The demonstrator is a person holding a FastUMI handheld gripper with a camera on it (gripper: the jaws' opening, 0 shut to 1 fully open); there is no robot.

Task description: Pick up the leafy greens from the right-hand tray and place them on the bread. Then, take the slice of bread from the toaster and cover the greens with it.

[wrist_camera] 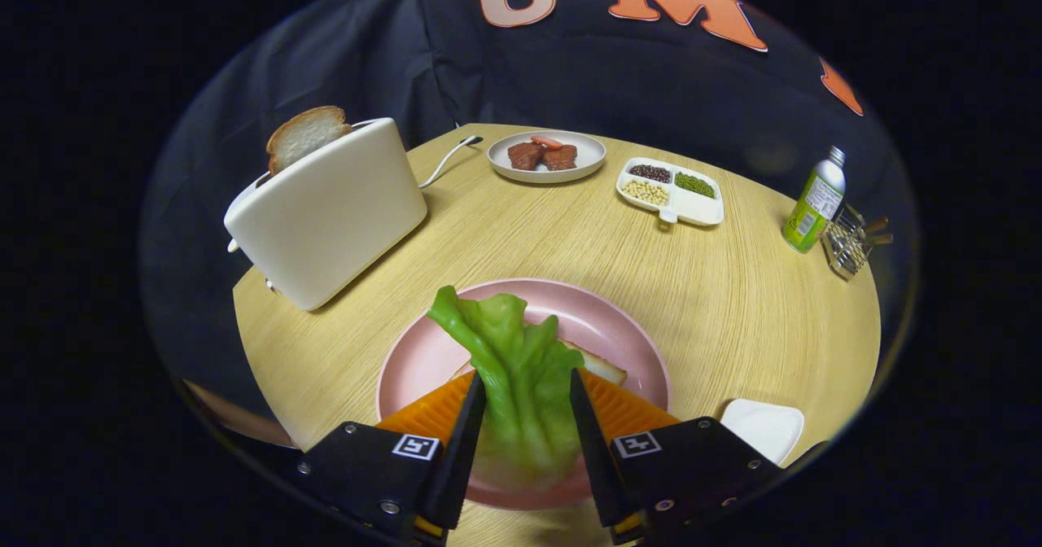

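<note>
The crinkled, light-green leafy greens (521, 376) sit between my two fingers, both of which press on the leaf from either side, so my gripper (527, 388) is closed down to the thickness of the bunch and has it held. The leaf's frilly top fans out just ahead of my fingertips and leans a little toward the toaster side. Below it lies a round pink plate (619, 327) on the pale wood-grain round table (733, 303), and on that plate a slice of bread with a pale crust (602, 365) peeks out just beside the greens, mostly hidden by them and by my right finger; I cannot tell whether the leaf touches it. Beyond the plate and off to the left stands a cream-white toaster (330, 217), tilted in my view, with a second slice of white bread (305, 134) sticking up out of its slot and a white cord (448, 156) trailing behind it. Farther back rests a small white plate with brown chunks of meat (545, 156), and next to it a white divided tray holding beans and seeds in separate compartments (672, 190). Well off to the right stands a green bottle with a silver cap (814, 201), with a small wire rack (851, 242) just beside it. Near my right finger sits the corner of a white square tray (765, 426).
</note>
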